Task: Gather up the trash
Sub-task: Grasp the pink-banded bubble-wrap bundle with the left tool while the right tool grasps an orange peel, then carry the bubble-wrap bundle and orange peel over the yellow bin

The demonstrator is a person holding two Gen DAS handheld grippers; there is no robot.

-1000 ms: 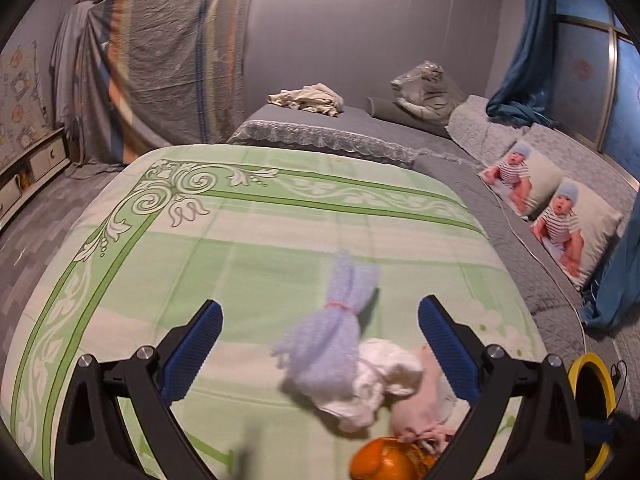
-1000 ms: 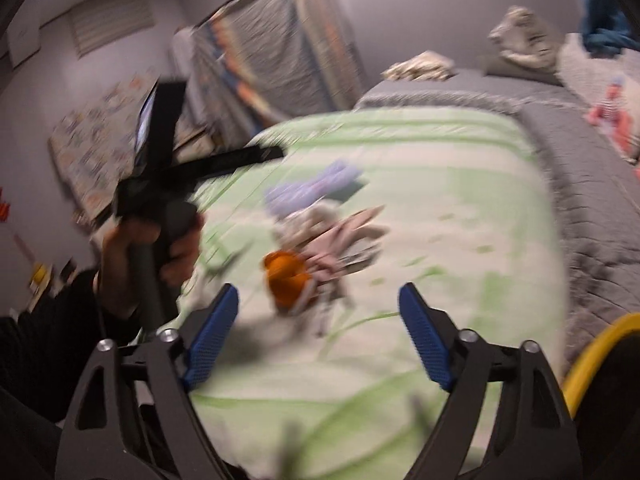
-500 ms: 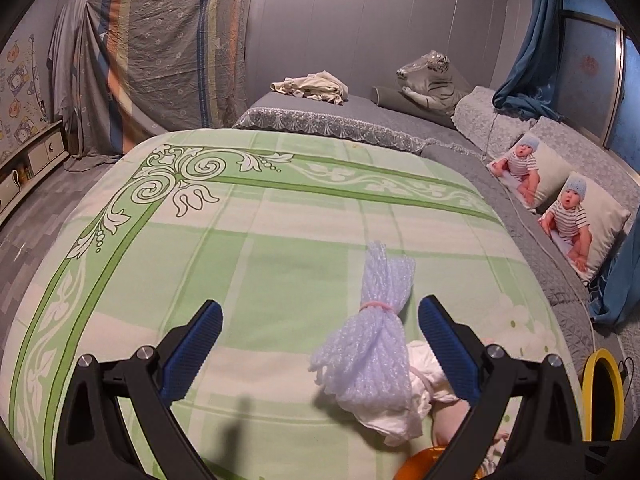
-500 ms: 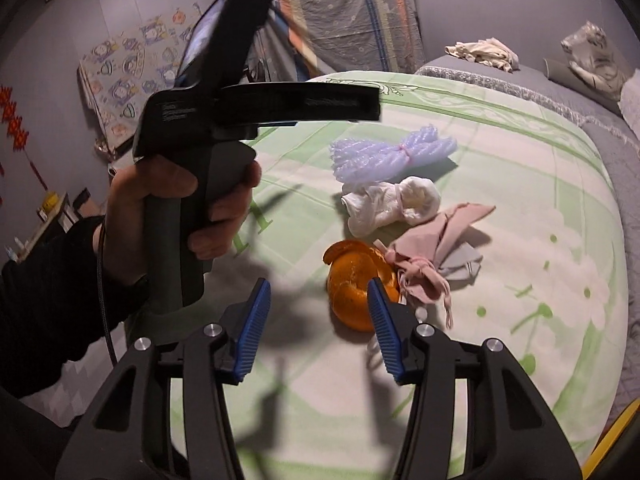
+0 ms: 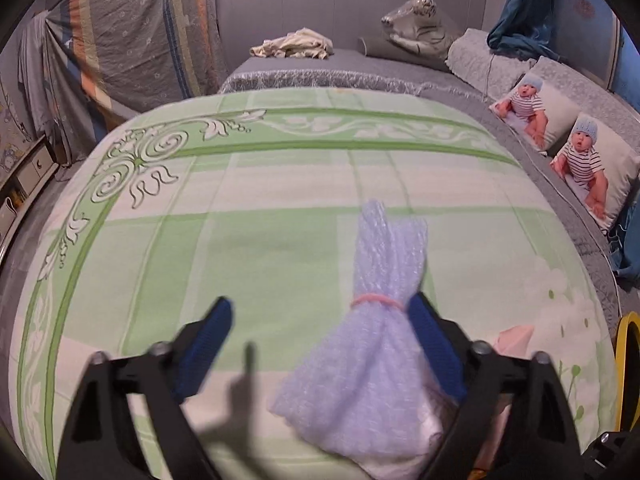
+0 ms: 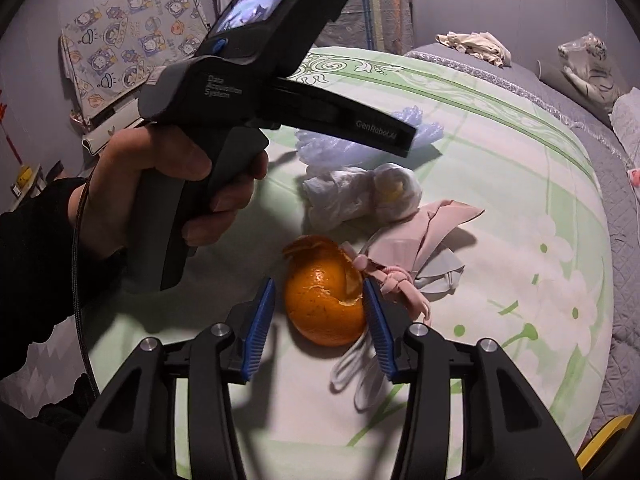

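Note:
A pale blue foam net bundle (image 5: pixel 372 344), tied with a pink band, lies on the green blanket (image 5: pixel 240 220). My left gripper (image 5: pixel 320 312) straddles it with closing jaws; the bundle leans on the right finger and the left pad stands clear. In the right wrist view an orange peel (image 6: pixel 324 300) sits between the closing jaws of my right gripper (image 6: pixel 318 282), with a thin gap at the left pad. Behind the peel lie a white crumpled wad (image 6: pixel 360 196), a pink mask (image 6: pixel 424 228) and a white cord (image 6: pixel 360 380).
A hand (image 6: pixel 160 184) holds the left gripper's handle above the blanket, left of the trash. A yellow rim (image 5: pixel 628 360) shows at the bed's right edge. Baby-print pillows (image 5: pixel 580 160) and grey bedding line the right side.
My left gripper has dropped forward over the foam bundle and its jaws have narrowed. My right gripper has come down around the orange peel, its jaws much narrower than before.

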